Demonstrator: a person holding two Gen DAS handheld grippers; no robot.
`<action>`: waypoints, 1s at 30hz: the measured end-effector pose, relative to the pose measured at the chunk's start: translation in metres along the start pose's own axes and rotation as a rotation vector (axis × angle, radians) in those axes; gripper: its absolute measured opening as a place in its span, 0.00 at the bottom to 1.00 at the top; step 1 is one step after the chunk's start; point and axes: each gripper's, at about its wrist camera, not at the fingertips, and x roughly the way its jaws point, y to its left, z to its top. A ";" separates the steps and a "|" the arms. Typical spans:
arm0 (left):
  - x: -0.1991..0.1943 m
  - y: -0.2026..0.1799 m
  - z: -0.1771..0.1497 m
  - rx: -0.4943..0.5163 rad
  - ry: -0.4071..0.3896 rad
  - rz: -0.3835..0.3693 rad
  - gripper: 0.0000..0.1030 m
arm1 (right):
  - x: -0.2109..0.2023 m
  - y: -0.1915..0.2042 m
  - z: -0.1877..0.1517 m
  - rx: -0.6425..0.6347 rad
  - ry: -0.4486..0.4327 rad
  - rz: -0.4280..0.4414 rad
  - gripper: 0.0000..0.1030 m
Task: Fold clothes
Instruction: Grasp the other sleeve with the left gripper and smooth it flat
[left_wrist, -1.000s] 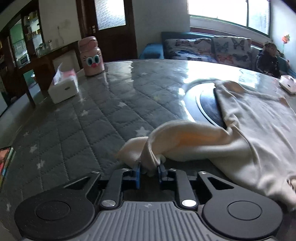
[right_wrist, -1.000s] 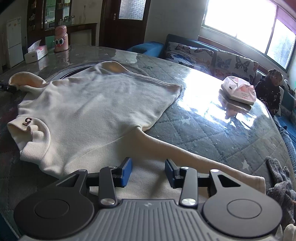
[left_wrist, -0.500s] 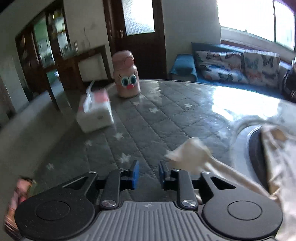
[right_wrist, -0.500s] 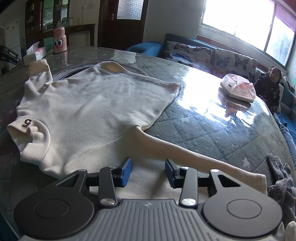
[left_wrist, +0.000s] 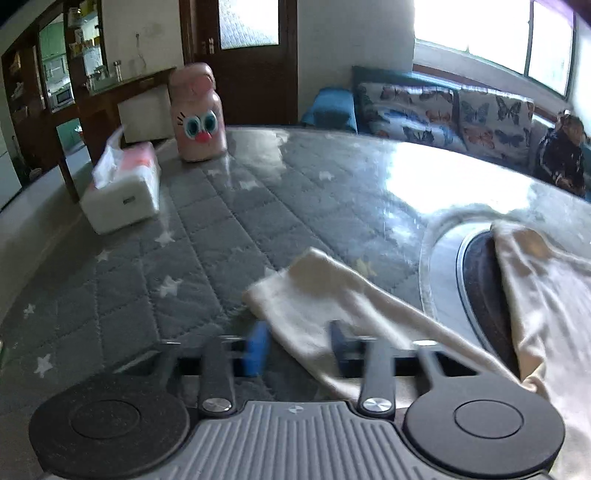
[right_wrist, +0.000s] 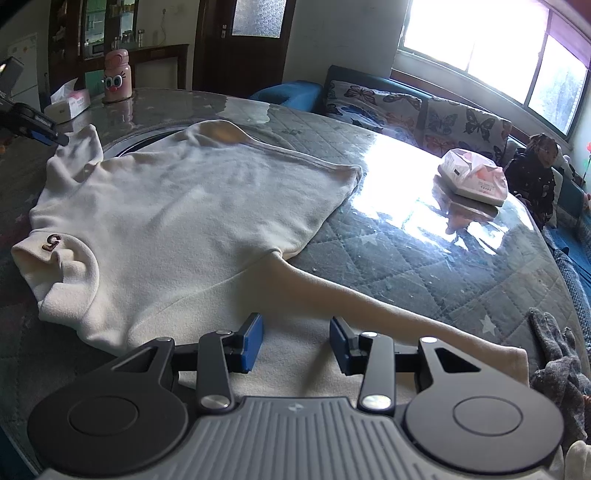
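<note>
Sweater: cream, spread front-down or front-up (cannot tell which) across the quilted table, collar toward the near left, hem toward the far side.
Left gripper: fingers spread, nothing pinched; the left sleeve lies flat on the table between and just beyond them. This view is blurred by motion.
Right gripper: fingers spread, poised over the cloth where the right sleeve meets the body; whether the pads touch the fabric is hard to tell.
Step in hand: judged as laying both sleeves out straight before the first fold.
How to do it well: pinch each sleeve near the cuff (one layer pair only, not the table cover), bring it across the body in a straight line, and lower it flat before letting go so no ridge forms.
Watch for: the collar is bunched; smooth it first.
Surroundings: a tissue box and pink bottle stand well apart from the sleeve, another tissue pack sits far right.
</note>
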 end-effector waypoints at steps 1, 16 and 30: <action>0.000 -0.002 -0.002 0.005 -0.011 0.026 0.15 | 0.000 0.000 0.000 -0.001 0.001 -0.001 0.39; -0.045 0.033 -0.046 -0.139 -0.012 0.115 0.05 | -0.018 0.013 0.014 -0.073 -0.040 0.027 0.46; -0.010 0.017 -0.007 -0.146 -0.042 0.076 0.38 | -0.011 0.160 0.071 -0.396 -0.091 0.390 0.36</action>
